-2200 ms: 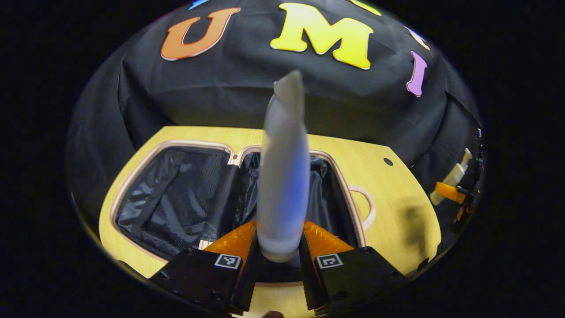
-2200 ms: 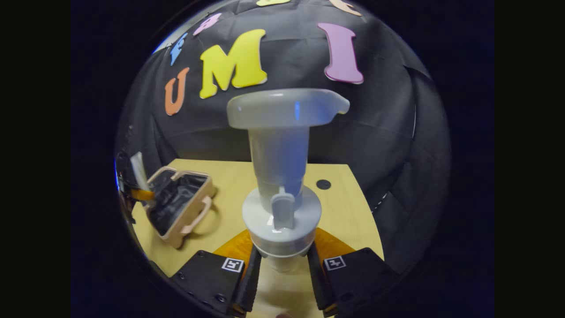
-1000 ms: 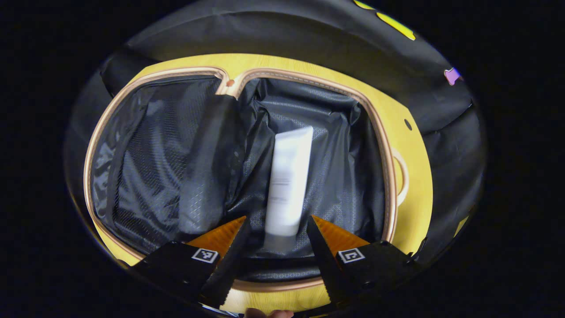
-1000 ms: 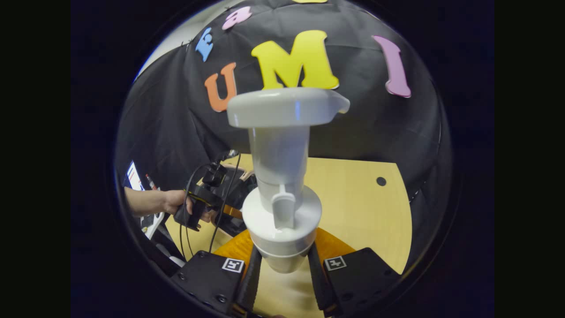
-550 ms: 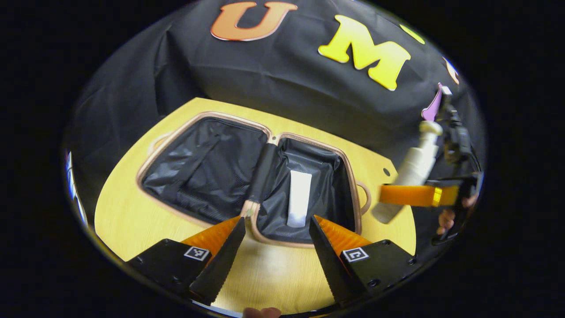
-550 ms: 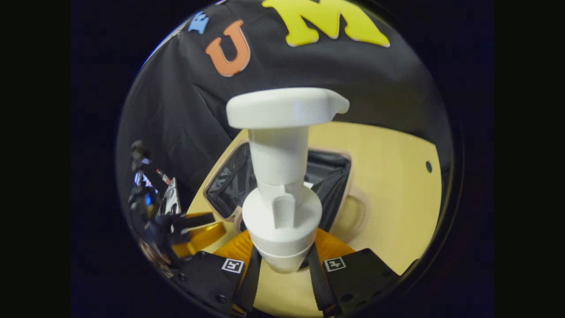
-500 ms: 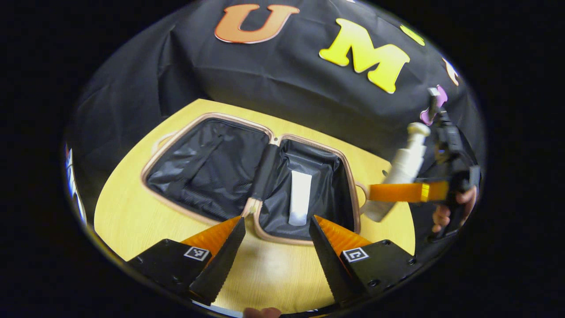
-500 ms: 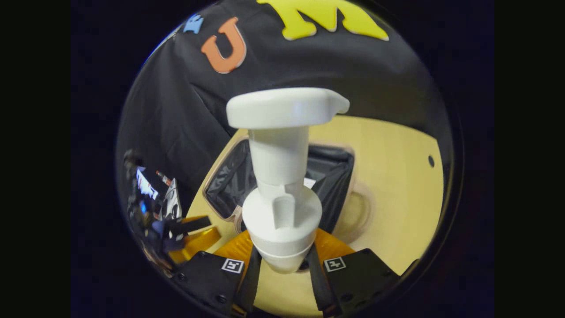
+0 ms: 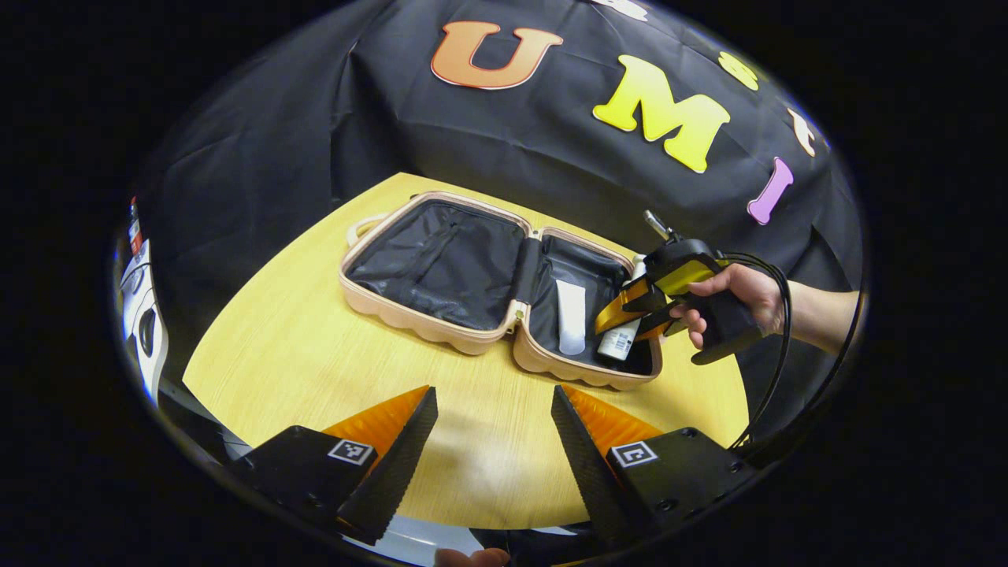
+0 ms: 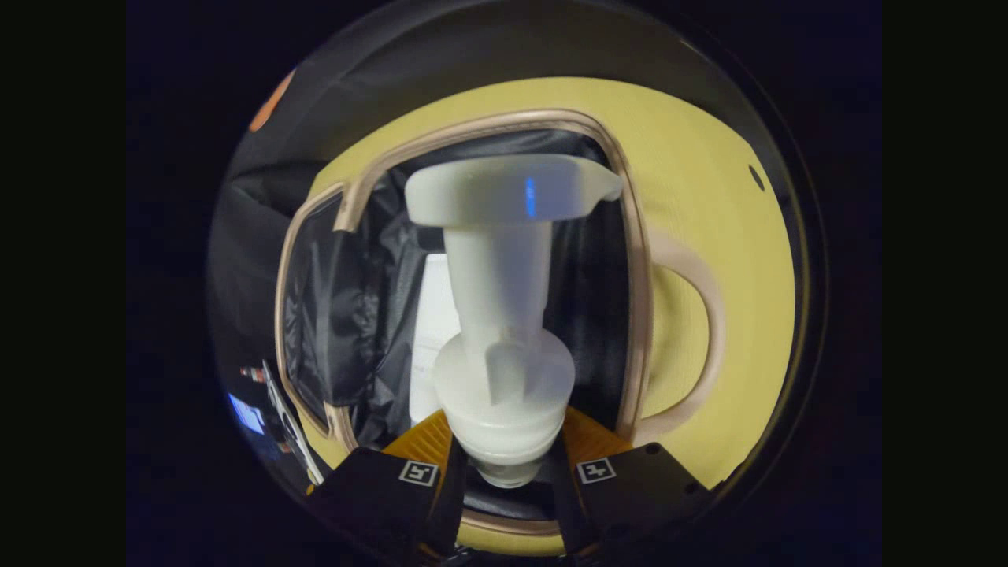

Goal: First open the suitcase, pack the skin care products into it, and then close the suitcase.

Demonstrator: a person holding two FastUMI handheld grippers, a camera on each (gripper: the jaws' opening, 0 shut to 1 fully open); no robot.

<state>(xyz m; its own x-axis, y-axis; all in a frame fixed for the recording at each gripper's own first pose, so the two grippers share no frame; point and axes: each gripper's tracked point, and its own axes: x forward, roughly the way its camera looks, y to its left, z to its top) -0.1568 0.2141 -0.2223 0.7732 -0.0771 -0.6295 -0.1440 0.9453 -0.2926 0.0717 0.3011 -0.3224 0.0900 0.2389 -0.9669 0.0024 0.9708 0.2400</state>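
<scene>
The beige suitcase (image 9: 425, 319) lies open on the wooden table, black lining up. A white tube (image 9: 571, 316) rests flat in its right half. My left gripper (image 9: 492, 441) hangs open over the table's near side, short of the case, nothing between its fingers. A hand holds my right gripper (image 9: 626, 315) over the right half, shut on a white pump bottle (image 9: 618, 340) whose base is down inside the case next to the tube. In the right gripper view the pump bottle (image 10: 504, 315) stands between the fingers of my right gripper (image 10: 504, 472), over the suitcase (image 10: 634, 276) lining, the tube (image 10: 431, 315) to its left.
The suitcase's handle (image 10: 701, 331) lies on the table (image 9: 299, 354) beyond the right rim. A small hole (image 10: 756, 177) marks the tabletop. Equipment (image 9: 140, 315) sits off the table's left edge. A cable (image 9: 776, 354) trails from the right gripper.
My left gripper let go of the tube in the right half and drew back toward the table's near side. My right gripper carried the pump bottle over and lowered it into that half.
</scene>
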